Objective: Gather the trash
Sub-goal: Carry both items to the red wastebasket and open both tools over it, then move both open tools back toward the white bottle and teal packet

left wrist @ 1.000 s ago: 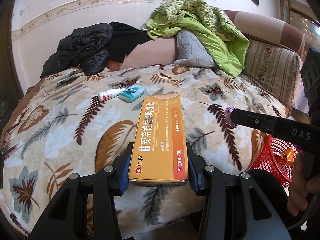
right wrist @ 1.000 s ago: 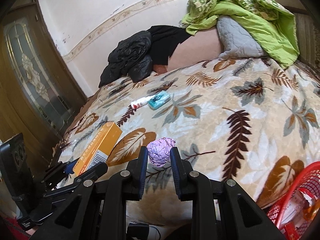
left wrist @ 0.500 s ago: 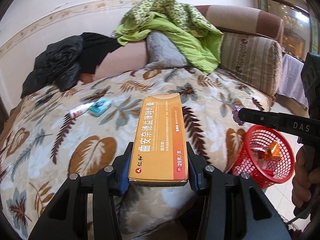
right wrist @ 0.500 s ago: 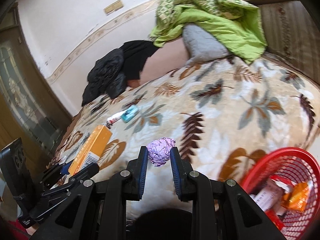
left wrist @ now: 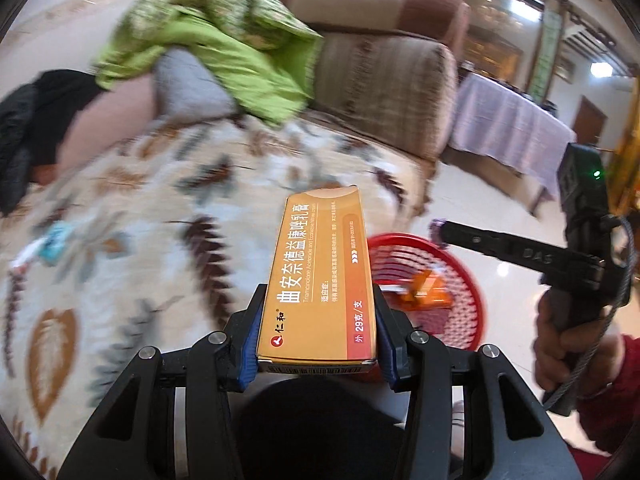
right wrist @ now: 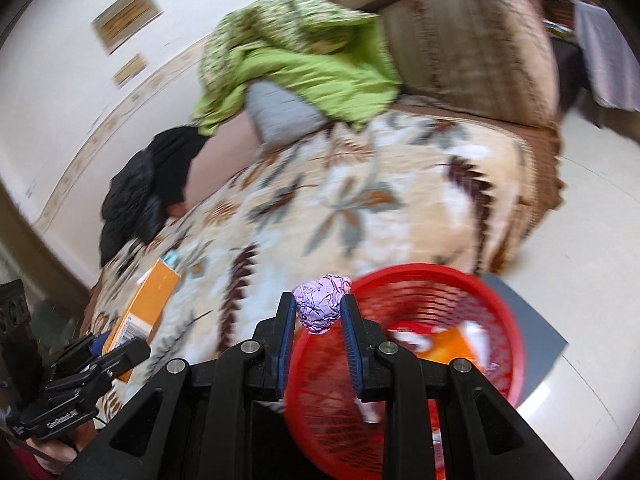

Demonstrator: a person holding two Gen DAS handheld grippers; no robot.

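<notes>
Right wrist view has the right gripper (right wrist: pixel 318 312) clenched on the purple foil ball (right wrist: pixel 322 302), red basket (right wrist: pixel 472 280) just beneath: I'd centre before releasing, while the left gripper (left wrist: pixel 318 336) clamps the orange box (left wrist: pixel 320 280).

glossy cardboard box (left wrist: pixel 320 280), crinkled foil ball (right wrist: pixel 322 308), plastic basket (right wrist: pixel 460 280)

I swung both views to the right, away from the sofa's leaf-patterned blanket (left wrist: pixel 132 216). In the left wrist view the red basket (left wrist: pixel 464 280) slid from the lower right edge toward the centre, ending just behind the orange box (left wrist: pixel 320 280). In the right wrist view the basket (right wrist: pixel 424 280) grew from a sliver in the lower right corner to lie right under the purple foil ball (right wrist: pixel 320 300). The background blurred.
</notes>
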